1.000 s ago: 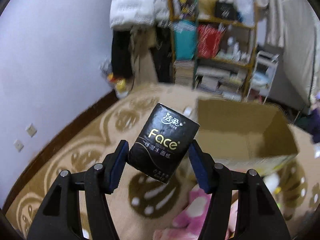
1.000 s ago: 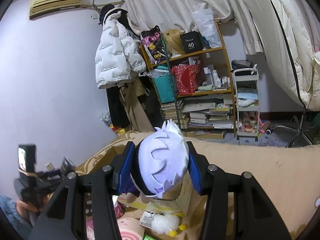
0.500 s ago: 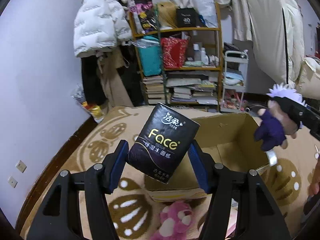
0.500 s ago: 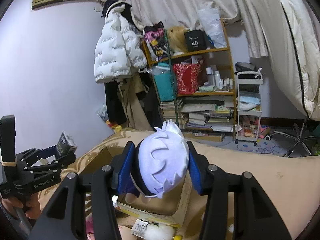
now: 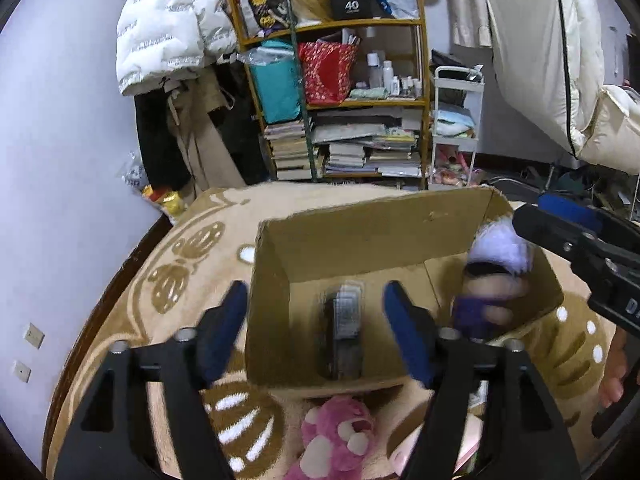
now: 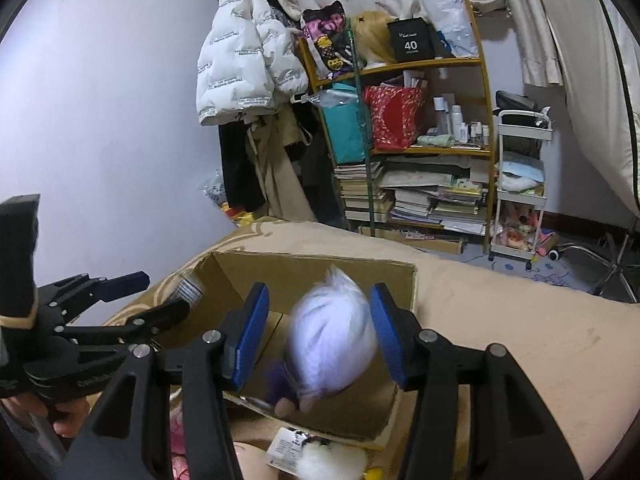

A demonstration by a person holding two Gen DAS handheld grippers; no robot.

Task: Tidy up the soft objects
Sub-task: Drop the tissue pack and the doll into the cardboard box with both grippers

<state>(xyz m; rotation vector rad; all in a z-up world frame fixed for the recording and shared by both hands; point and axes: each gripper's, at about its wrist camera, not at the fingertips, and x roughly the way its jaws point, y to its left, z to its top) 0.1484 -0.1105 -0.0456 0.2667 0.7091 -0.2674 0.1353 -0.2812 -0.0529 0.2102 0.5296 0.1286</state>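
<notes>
Cluttered shelves [image 5: 340, 92] and a hanging white jacket [image 6: 244, 60] back a bed spread with a tan patterned blanket [image 5: 192, 264], on which an open cardboard box [image 5: 360, 236] sits. Both grippers hang over it with jaws spread wide and nothing between the pads. Below the left gripper [image 5: 316, 320] a dark tissue pack [image 5: 344, 328] shows blurred inside the box (falling or just landed, I cannot tell which). Under the right gripper [image 6: 316, 336] a white-haired doll [image 6: 332, 340] in purple is likewise blurred, down at the box's right end. So two items look as good as stowed. Left outside, by my judgement: a pink plush [image 5: 336, 436] against the box's near wall and a white fluffy toy [image 6: 324, 464] with a tag beside it.
</notes>
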